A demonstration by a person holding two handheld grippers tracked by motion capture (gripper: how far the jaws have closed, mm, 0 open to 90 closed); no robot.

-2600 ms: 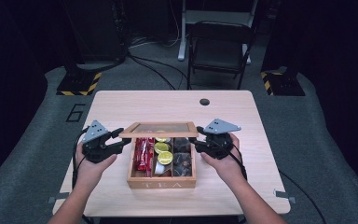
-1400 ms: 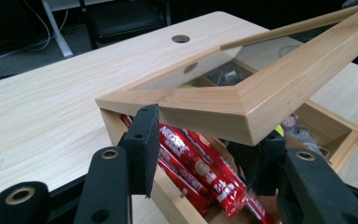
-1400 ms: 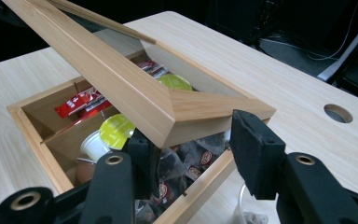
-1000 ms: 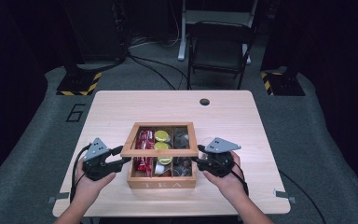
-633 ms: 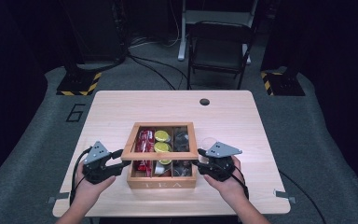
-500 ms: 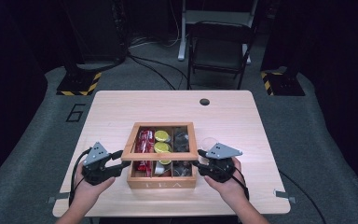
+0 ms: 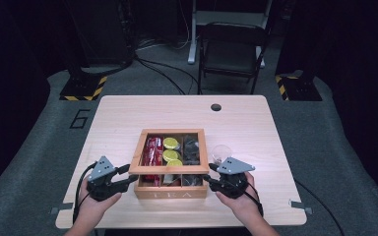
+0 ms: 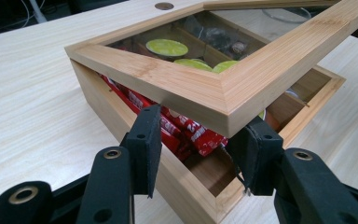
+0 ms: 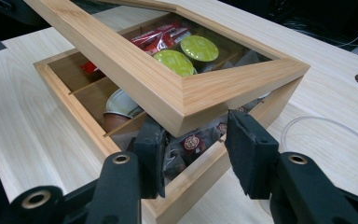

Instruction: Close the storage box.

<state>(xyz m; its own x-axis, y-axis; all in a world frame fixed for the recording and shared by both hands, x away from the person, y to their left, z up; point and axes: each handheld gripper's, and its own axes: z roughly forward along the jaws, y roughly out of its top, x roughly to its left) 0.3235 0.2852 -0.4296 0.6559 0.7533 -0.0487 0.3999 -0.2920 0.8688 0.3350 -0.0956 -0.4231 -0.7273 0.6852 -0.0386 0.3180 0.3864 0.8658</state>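
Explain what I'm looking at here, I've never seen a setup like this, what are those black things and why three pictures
A person sits at a wooden table holding a hand-held gripper in each hand: the left gripper and the right gripper. One picture comes from a camera above; the other two come from cameras riding on the grippers, looking along their black jaws. On the table stands a wooden tea box with red packets, green-topped capsules and dark sachets. Each gripper straddles a front corner of its glass-paned lid, which is partly raised.
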